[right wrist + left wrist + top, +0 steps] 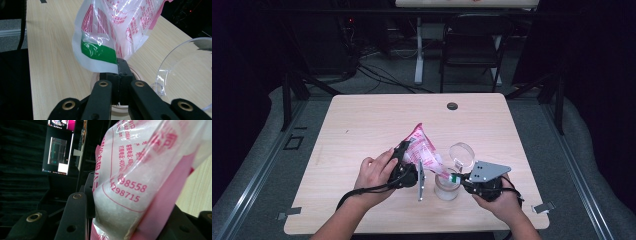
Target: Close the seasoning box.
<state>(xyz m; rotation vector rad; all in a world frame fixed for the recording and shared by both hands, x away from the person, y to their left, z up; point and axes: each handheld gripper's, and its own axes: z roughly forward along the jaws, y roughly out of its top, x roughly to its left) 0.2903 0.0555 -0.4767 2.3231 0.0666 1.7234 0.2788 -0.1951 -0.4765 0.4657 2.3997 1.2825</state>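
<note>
Holding, left tool [408, 161]: jaws clamped on the fat lower body of the pink-and-white printed plastic bag of white granules [422, 150]; in the left gripper view the bag [130, 185] bulges between both black jaws, so the grip is on the filled part.

Item, bag: lifted off the pale wooden bench [362, 130], long axis slanting from its pink top corner, up and away from the person, down toward the near right, where its lower corner hangs over the small clear plastic jar [446, 187].

Item, jar: upright on the bench between the two hands, directly under the bag's lower corner; its hinged clear round lid [462, 154] stands open just behind it.

Holding, right tool [460, 178]: jaws pressed flat together on the bag's lowest corner, by the green patch [98, 52], right above the jar mouth [95, 77].

Key relation: bag mouth sits above and slightly left of the jar opening; the right tool is the nearer one to steer it, the left one carries the weight.

Not legible: whether the pinched corner is cut open; the jar's fill level; any grains falling.
</note>
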